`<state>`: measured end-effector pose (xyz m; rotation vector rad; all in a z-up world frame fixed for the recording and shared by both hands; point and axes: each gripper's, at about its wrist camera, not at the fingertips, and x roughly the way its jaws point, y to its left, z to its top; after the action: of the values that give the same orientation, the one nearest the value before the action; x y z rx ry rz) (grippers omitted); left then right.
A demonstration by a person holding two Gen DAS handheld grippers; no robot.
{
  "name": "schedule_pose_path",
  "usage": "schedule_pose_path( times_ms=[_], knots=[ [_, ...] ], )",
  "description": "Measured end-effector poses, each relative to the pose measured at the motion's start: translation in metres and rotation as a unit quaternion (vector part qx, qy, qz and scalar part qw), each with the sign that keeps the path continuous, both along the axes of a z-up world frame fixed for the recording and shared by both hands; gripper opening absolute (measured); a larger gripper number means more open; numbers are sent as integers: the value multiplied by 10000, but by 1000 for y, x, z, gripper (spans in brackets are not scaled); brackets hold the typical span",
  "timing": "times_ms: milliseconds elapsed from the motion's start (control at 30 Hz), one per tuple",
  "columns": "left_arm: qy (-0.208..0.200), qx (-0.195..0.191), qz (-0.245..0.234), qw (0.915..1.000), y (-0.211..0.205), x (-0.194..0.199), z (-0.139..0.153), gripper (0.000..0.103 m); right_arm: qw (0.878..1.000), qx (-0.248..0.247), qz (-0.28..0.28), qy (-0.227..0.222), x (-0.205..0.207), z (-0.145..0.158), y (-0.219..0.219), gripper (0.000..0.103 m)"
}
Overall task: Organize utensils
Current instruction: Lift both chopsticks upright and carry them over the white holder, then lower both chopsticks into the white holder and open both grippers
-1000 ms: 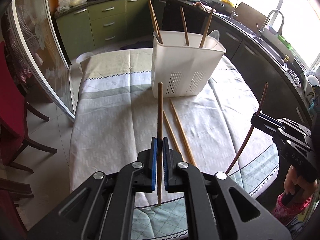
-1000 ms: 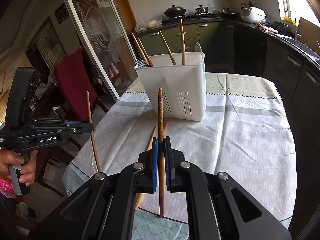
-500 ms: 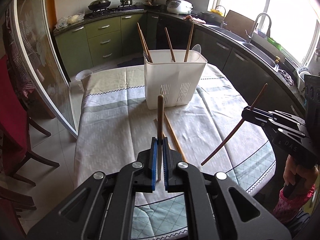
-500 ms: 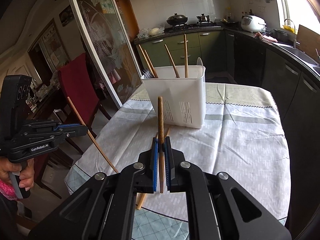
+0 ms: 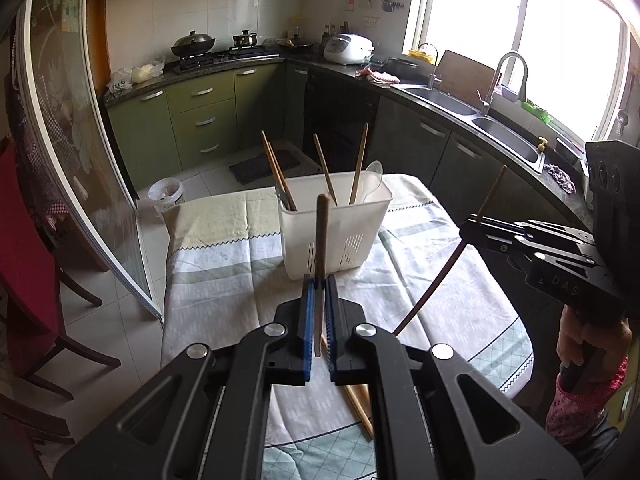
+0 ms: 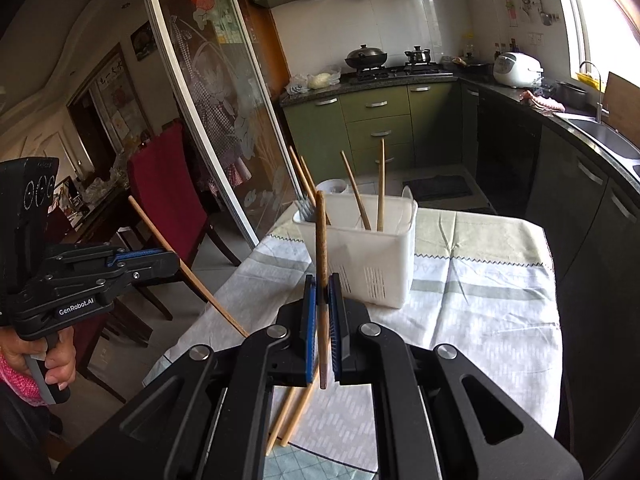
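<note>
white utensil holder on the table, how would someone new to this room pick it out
Look at the table under its pale patterned cloth. Near its far end stands the white utensil holder, a tall plastic box with drain slots low on its sides. It is the only upright container there, with chopsticks sticking out of its top.

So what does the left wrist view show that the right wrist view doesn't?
Only the left wrist view: the right gripper from outside, jaws shut on a dark chopstick, plus the double sink and window.
Only the right wrist view: the left gripper from outside, holding a light chopstick, and the red chair.
Both: the white bin with chopsticks standing in it, two loose chopsticks on the tablecloth.
</note>
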<state>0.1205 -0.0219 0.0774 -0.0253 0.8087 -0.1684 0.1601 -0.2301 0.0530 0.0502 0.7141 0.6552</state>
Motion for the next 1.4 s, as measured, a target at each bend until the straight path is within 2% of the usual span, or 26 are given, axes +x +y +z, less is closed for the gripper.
schedule_pose_path(
  times_ms=[133,300,467,633,833,1100,1333,1400],
  knots=[
    [-275,-128,-31,9995,-1,13,35,5,9994,279,-122,-175,19,34,-8,7],
    [-866,-229,31,9960,-3,31,85,5,9963,599,-350,-509,44,72,-15,7],
    [-1263,-201,174,9916,-7,60,108,5,9915,575,-735,-907,73,94,-14,7],
    [-1148,-199,199,9930,-11,99,88,5,9900,487,-905,-962,105,82,-8,7],
    [-790,-29,238,9966,-19,136,38,5,9944,94,-850,-619,133,38,11,7],
    [-241,186,337,9990,-21,153,-20,6,9972,-427,-587,-200,145,-16,39,7],
    [-47,220,317,9992,-20,154,-35,9,9971,-468,-576,-147,142,-24,39,8],
    [-55,203,308,9993,-19,150,-34,14,9974,-393,-571,-187,135,-19,35,13]
  ],
)
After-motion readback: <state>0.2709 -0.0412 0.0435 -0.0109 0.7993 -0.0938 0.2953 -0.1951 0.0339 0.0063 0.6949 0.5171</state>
